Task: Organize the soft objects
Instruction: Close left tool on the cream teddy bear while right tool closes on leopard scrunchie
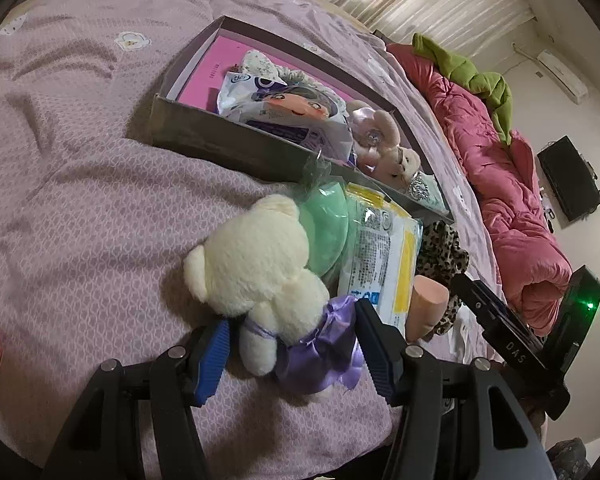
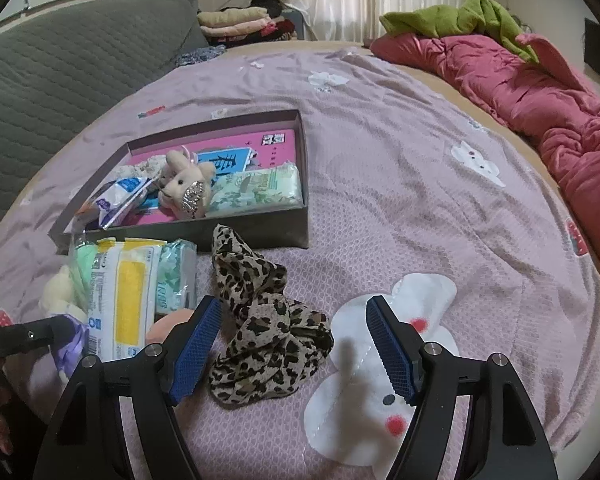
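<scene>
Evidently mid-pickup: cream plush bear with lilac satin bow [image 1: 256, 276] low in frame centre, between spread pads of left hand-held gripper [image 1: 290, 350], ungripped. Leopard-print fabric scrunchie [image 2: 268, 320] likewise between wide-apart right hand-held gripper [image 2: 296, 352]. Next: close, carry to dark shallow cardboard box [image 2: 260, 228] above. Mauve patterned bedspread [image 2: 380, 160]; pink quilt [image 2: 540, 92] upper right.
</scene>
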`<state>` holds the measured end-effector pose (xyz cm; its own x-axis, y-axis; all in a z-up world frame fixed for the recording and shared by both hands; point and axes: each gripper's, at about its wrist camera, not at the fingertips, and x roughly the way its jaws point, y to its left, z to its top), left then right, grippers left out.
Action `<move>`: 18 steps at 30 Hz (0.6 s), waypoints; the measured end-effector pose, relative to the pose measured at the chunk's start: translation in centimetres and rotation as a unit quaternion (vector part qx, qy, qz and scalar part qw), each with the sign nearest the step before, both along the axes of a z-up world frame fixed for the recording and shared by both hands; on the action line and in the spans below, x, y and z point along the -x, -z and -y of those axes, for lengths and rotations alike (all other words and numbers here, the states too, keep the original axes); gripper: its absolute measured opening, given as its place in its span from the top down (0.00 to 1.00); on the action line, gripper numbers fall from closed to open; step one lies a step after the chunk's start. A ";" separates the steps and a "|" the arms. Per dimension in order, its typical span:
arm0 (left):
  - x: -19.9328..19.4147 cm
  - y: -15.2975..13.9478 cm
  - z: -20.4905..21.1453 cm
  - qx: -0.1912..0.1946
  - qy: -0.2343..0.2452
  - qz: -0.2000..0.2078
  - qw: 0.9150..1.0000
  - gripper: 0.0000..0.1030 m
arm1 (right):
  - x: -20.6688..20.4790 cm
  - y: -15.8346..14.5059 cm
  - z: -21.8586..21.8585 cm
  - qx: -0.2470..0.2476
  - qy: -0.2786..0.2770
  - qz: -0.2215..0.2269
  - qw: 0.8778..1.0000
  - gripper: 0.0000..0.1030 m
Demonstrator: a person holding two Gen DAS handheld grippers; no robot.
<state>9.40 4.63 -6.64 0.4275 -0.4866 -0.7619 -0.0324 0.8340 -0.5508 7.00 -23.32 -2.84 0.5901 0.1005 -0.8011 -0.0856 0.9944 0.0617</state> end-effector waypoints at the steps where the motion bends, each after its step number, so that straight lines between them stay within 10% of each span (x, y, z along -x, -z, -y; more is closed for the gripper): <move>1: -0.1 0.1 0.0 0.000 0.000 0.000 1.000 0.42 | -0.2 0.2 -0.1 -0.003 -0.003 -0.005 1.000 0.26; 9: -1.2 0.1 0.1 0.001 -0.004 0.004 1.000 0.43 | -1.2 1.0 -0.9 0.005 -0.018 -0.017 1.000 0.26; 18: -1.6 0.2 -0.7 0.003 -0.011 0.004 1.000 0.50 | -1.9 1.9 -2.6 0.033 -0.046 -0.024 0.998 0.55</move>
